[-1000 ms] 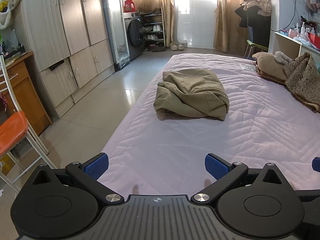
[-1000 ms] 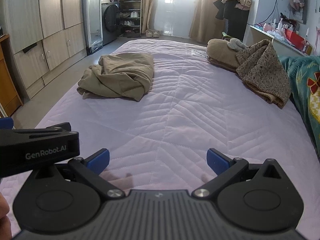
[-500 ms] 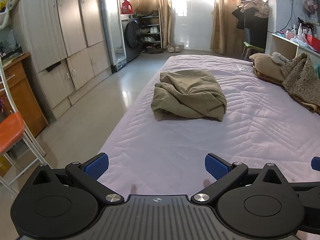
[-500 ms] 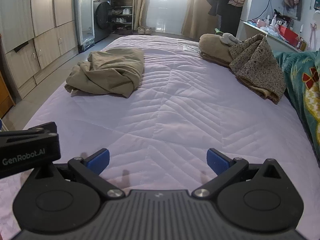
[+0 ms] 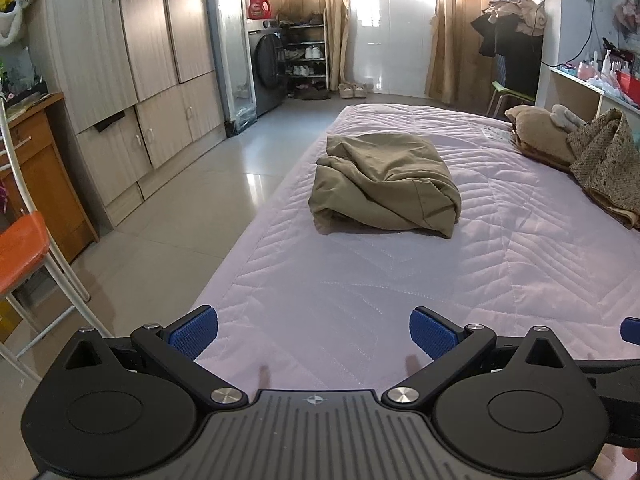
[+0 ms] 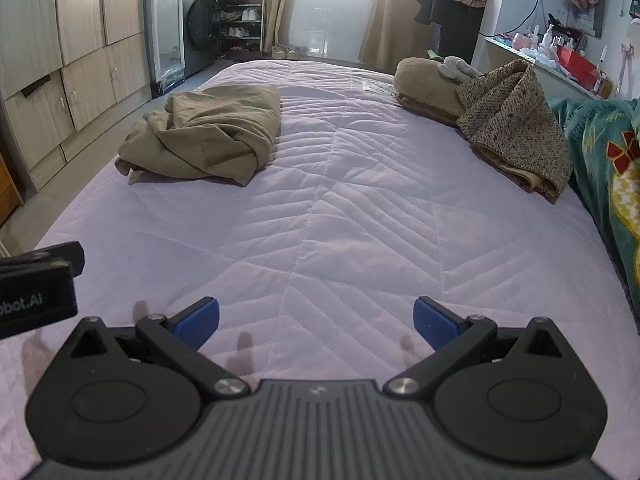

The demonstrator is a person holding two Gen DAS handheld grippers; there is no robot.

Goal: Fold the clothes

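**A:** Left wrist view first: what is your left claw (image 5: 313, 332) doing?

**B:** I am holding it low over the near end of the bed (image 5: 360, 280), its blue pads spread wide apart and gripping nothing. My right claw (image 6: 316, 322) is hanging just the same beside it, spread wide and empty, over the pale quilted cover.

**A:** Where is the thing you are meant to fold?

**B:** The khaki garment (image 5: 384, 184) is lying in a crumpled heap farther up the bed, toward its left edge, well apart from both claws. From the right wrist it is sitting up and to the left (image 6: 204, 136).

**A:** Is anything standing in the way?

**B:** Only bare quilt is lying between my claws and the heap. My left claw's black body is poking into the right view's left edge (image 6: 36, 288), just beside the right claw.

**A:** What else is crowding the bed?

**B:** A speckled brown knit (image 6: 516, 120) is lying folded along the right side, touching a tan pillow (image 6: 424, 80) behind it, and a teal patterned blanket (image 6: 608, 176) is running down the right edge. All of these are sitting well apart from the khaki heap.

**A:** And off the bed?

**B:** On the left, an orange chair (image 5: 20, 248) is standing near my left claw, with a wooden desk (image 5: 40, 160) and wardrobes (image 5: 132, 40) behind it. A washing machine (image 5: 266, 72) and a shoe rack (image 5: 306, 56) are standing at the far end, near the curtains.
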